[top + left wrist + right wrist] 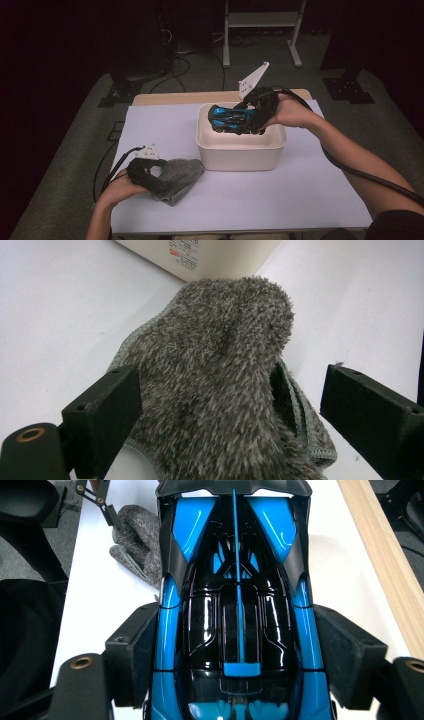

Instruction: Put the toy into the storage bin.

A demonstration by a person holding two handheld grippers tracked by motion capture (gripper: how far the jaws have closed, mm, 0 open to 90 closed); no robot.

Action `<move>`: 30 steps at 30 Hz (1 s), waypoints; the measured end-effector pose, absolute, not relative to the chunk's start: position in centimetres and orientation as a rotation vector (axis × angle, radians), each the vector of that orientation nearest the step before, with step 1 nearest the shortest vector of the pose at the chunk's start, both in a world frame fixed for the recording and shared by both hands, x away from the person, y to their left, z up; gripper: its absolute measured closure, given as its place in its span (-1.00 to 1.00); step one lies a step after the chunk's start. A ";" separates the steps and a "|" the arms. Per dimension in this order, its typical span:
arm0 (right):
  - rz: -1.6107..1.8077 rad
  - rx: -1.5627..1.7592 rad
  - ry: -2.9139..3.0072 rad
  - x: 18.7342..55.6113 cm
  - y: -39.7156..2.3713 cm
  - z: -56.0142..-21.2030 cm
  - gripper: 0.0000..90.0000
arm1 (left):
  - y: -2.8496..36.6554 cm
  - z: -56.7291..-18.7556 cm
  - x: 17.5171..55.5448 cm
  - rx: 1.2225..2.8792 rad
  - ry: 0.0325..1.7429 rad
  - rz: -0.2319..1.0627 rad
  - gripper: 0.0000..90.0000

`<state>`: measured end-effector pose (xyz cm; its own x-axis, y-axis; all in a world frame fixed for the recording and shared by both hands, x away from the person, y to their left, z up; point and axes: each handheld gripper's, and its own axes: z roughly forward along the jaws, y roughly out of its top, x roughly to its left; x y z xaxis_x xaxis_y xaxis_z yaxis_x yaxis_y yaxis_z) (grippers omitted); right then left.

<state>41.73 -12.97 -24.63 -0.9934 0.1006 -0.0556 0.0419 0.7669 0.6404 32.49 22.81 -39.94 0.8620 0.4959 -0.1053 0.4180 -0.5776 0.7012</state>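
High view has the left claw (150, 172) near the table's (310, 200) front-left corner, jaws spread wide around one grey fuzzy cloth (177, 177) without pinching it, while toward the back edge the right claw (255, 117) is clamped on one blue-and-black toy car (231, 119) held over one cream bin (240, 150). Its glossy sides could slip from the pads, I judge, dropping the car against the rim.

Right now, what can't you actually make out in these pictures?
- Inside of the white bin: high view, hidden by the toy car and the right claw.
- Bin label text: left claw view, too small.
- Car's nose: right claw view, cut by the bottom edge.
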 end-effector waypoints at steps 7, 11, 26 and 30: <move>1.047 0.159 2.877 42.9 -13.1 -26.0 -0.44 | 23.0 -39.9 32.5 2.257 0.664 0.133 -0.80; 1.046 0.180 2.884 43.4 -13.2 -26.6 -0.44 | 22.8 -40.0 32.5 2.260 0.659 0.123 -0.80; 1.013 0.246 2.931 45.1 -12.7 -29.5 -0.44 | 23.0 -39.8 32.4 2.263 0.648 0.132 -0.80; 1.011 0.247 2.943 45.4 -12.4 -30.1 -0.44 | 23.0 -39.8 32.4 2.266 0.646 0.131 -0.80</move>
<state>45.39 -12.44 -30.15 -0.9873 0.1553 0.0327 0.1426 0.7776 0.6123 32.42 23.00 -39.82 0.8665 0.4887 -0.1016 0.4104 -0.5817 0.7023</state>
